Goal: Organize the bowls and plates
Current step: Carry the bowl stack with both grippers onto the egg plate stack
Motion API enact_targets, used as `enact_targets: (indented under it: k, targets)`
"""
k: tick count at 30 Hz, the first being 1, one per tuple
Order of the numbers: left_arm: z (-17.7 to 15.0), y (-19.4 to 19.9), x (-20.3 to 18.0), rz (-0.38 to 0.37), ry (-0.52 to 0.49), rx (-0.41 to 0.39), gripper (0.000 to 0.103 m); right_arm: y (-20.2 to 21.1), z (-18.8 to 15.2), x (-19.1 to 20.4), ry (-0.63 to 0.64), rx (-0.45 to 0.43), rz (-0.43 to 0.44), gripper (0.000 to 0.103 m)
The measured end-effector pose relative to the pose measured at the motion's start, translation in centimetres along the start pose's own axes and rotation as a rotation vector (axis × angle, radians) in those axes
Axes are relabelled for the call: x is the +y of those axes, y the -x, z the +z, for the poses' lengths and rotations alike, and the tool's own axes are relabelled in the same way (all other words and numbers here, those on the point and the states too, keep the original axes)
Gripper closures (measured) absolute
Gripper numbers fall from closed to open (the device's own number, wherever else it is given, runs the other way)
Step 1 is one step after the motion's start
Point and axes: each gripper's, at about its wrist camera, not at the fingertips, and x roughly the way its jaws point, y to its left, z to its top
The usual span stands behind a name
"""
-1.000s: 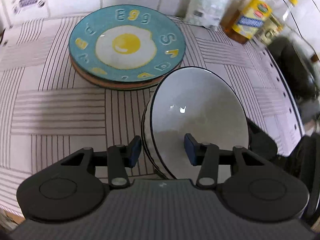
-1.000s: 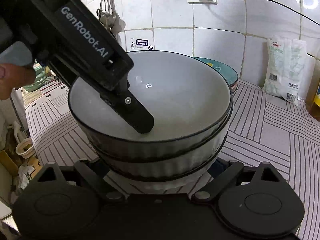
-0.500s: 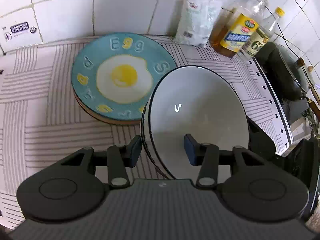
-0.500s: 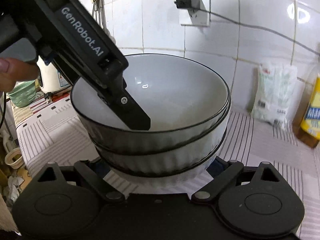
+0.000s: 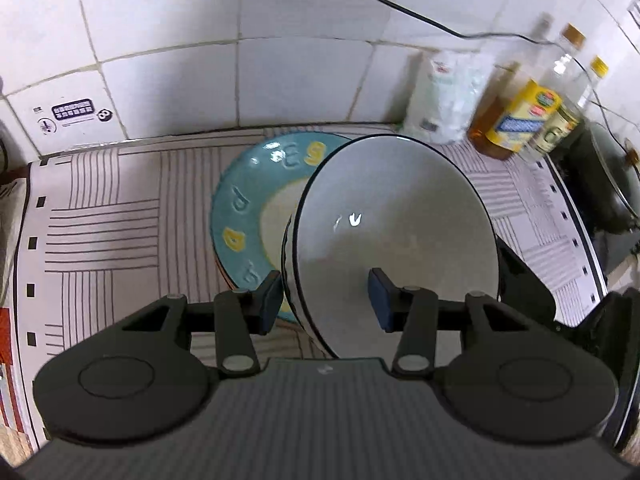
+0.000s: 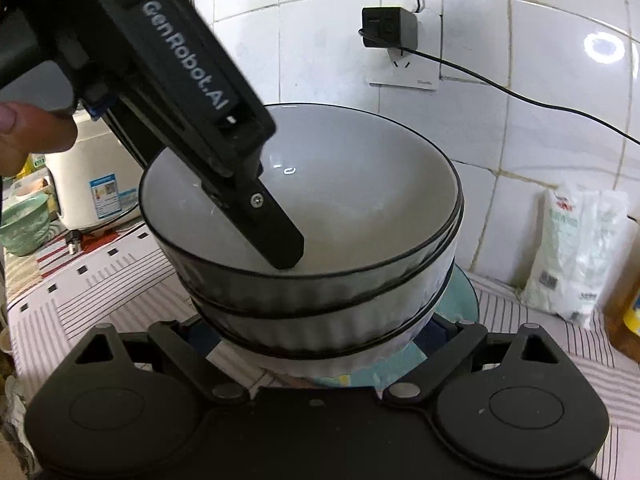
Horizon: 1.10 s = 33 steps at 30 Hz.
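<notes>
The stack of bowls (image 6: 316, 240) hangs just above the egg plate (image 5: 244, 216). The left gripper (image 5: 324, 300) has its jaws holding the near rim, and the right gripper (image 6: 320, 336) has its jaws holding the base.

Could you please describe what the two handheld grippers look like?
Both are matte black plastic. The left gripper has blue finger pads, round side discs, a ribbed body and white "GenRobot.AI" lettering, seen from the right wrist. The right gripper shows matching discs and silver pivot pins.

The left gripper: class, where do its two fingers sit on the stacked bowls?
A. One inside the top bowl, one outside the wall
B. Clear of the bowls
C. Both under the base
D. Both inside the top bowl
A: the left gripper has one finger inside the top bowl and one outside the stacked bowls' wall.
</notes>
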Motion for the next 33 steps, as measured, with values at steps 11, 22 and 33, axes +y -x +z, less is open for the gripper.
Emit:
enact_targets:
  k: [11, 22, 33]
  targets:
    - [2.0, -4.3, 1.1, 0.046, -0.010, -0.010, 0.059, -4.6, -0.5, -1.5, -0.056, 0.035, -0.008, 0.006]
    - [2.6, -6.5, 0.2, 0.044, -0.014, -0.013, 0.059, -5.7, -1.5, -3.2, -0.100, 0.085, -0.043, 0.006]
    - [3.2, -7.1, 0.1, 0.062, 0.030, -0.016, 0.059, -6.8, -0.6, -4.6, -0.124, 0.106, -0.038, 0.005]
